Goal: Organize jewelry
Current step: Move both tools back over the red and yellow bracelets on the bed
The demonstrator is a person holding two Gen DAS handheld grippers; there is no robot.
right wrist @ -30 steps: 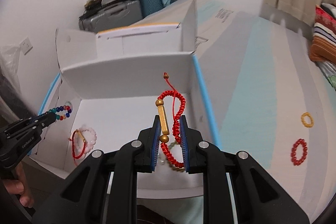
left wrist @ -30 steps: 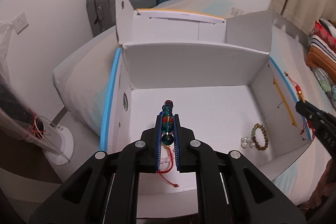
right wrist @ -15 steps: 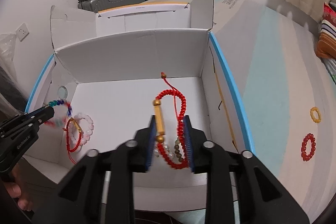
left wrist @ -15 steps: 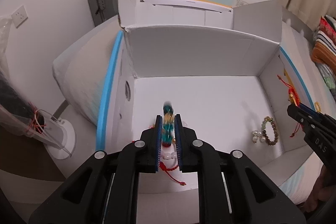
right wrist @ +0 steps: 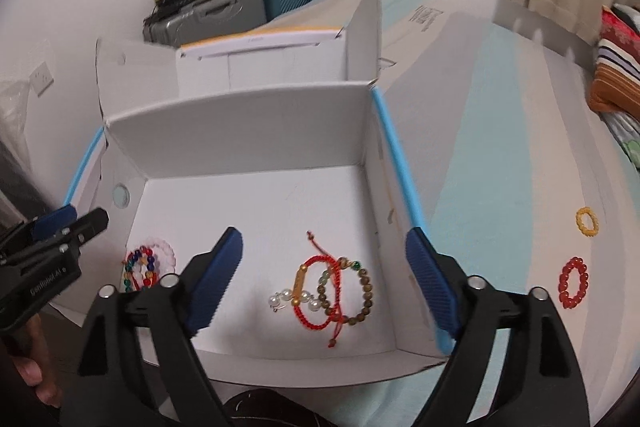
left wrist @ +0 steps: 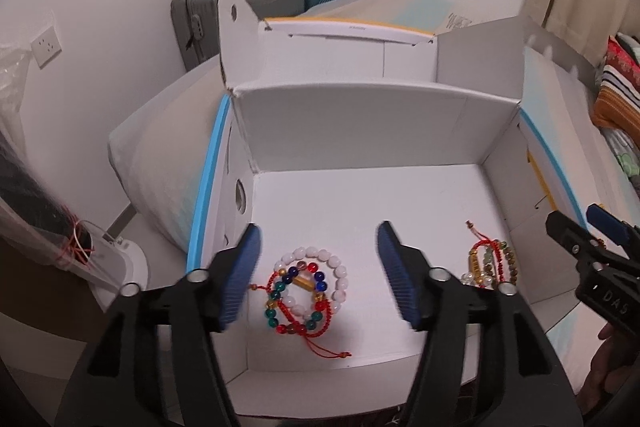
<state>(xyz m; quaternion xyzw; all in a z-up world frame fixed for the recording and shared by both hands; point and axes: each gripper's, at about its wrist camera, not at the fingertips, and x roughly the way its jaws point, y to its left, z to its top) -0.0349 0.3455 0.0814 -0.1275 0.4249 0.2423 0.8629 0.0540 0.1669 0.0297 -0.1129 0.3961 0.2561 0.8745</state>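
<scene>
I had both grippers over the white box, L gripper and R gripper w/ jaws wide apart, empty. Two bracelet piles lay inside. Red bead bracelet & yellow ring were left on the bed, so approx. half done.

Two bracelet heaps lie apart inside the box.

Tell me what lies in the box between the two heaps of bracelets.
Only bare white floor of the box separates the multicoloured heap from the red-cord heap, as the right wrist view shows.
</scene>
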